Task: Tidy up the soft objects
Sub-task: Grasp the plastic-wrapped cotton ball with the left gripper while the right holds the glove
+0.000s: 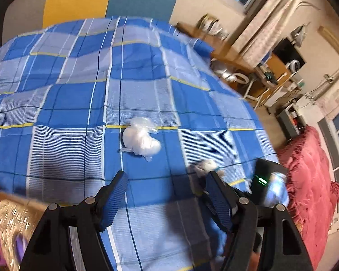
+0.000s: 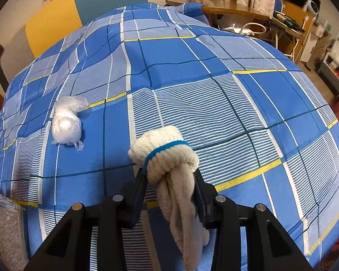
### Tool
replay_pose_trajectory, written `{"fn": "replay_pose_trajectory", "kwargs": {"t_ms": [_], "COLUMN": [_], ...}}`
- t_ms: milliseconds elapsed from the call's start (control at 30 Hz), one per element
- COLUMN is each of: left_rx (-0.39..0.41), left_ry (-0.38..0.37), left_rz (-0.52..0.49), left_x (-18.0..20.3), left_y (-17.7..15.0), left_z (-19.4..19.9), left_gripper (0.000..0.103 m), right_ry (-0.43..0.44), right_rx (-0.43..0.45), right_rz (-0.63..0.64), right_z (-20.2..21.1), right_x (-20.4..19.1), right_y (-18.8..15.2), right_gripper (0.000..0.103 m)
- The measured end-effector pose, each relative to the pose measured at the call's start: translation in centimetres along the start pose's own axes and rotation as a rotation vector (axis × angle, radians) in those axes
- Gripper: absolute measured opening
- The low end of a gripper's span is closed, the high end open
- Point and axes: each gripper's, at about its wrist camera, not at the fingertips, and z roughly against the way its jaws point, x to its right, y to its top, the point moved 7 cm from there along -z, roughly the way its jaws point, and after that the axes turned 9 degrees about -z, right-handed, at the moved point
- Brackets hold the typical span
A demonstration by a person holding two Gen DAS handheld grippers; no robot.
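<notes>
The right gripper [image 2: 169,180] is clamped on a cream knitted glove bundle [image 2: 167,155] above a blue checked bedsheet [image 2: 214,72]. The left gripper [image 1: 167,180] hangs with fingers apart — a white plastic-wrapped bundle [image 1: 141,141] lies at its eleven o'clock.

Left gripper [image 1: 167,176] held above the bed, jaws spread wide and empty, right gripper [image 2: 169,178] clamped on a sock

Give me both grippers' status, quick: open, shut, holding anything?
Left gripper: open, holding nothing.
Right gripper: shut on the cream knit gloves.
</notes>
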Motion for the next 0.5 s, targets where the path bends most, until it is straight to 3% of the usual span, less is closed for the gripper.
{"fn": "replay_pose_trajectory", "kwargs": {"t_ms": [200, 400, 500], "left_rx": [-0.095, -0.049, -0.035], "left_ry": [0.009, 0.044, 0.051], "left_rz": [0.084, 0.045, 0.006], "left_x": [-2.3, -2.9, -2.8], "left_y": [0.9, 2.7, 3.5], "left_z": [-5.8, -7.6, -8.3], "left_gripper": [0.073, 0.074, 0.08], "right_ry": [-0.012, -0.003, -0.005], "right_rx": [-0.015, -0.029, -0.032], "right_rz": [-0.002, -0.017, -0.016], "right_z": [-0.2, -0.3, -0.3], "right_x": [-0.1, 0.1, 0.0], "right_y": [0.0, 0.2, 0.2], "right_gripper": [0.041, 0.041, 0.042]}}
